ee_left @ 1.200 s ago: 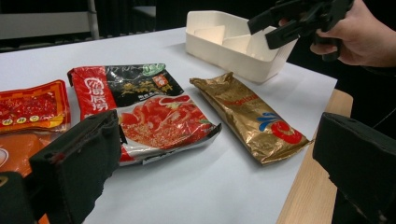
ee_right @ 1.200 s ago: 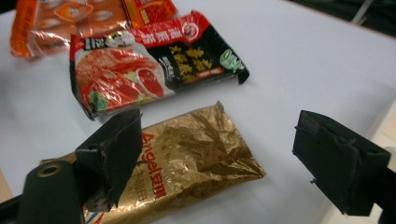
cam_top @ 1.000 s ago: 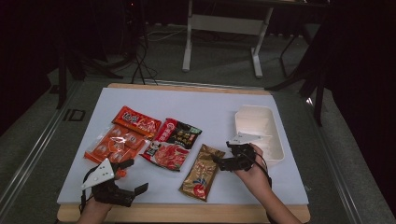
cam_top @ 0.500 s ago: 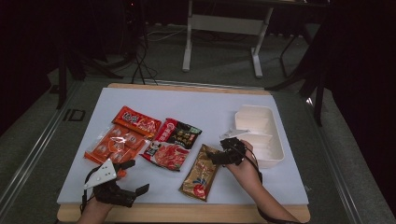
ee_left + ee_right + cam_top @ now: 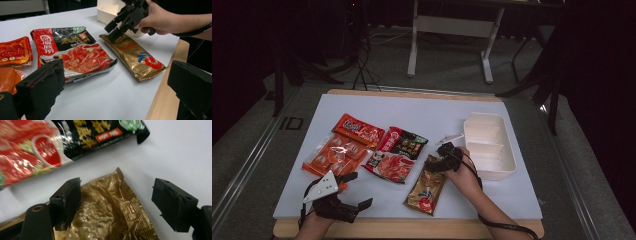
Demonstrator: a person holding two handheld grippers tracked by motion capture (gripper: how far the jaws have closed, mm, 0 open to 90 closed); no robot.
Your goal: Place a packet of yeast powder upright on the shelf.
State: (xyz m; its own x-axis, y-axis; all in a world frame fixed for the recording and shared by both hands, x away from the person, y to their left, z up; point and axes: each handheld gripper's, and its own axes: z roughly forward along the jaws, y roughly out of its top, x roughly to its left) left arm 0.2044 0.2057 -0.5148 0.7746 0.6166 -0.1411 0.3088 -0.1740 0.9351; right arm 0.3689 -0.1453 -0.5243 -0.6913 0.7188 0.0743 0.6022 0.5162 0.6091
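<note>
**So, right gripper parked over the gold packet**

Right gripper (image 5: 439, 161) sits at the far end of the gold packet (image 5: 427, 187), jaws spread wide on either side of its crinkled top and, as far as I can tell, not pressing it. The packet lies flat near the table's (image 5: 422, 107) front edge, just right of the red-and-black sauce packet (image 5: 396, 154), left of the white tray (image 5: 507, 160). Left gripper (image 5: 354, 192) rests at the near left, jaws open, holding nothing.
</note>
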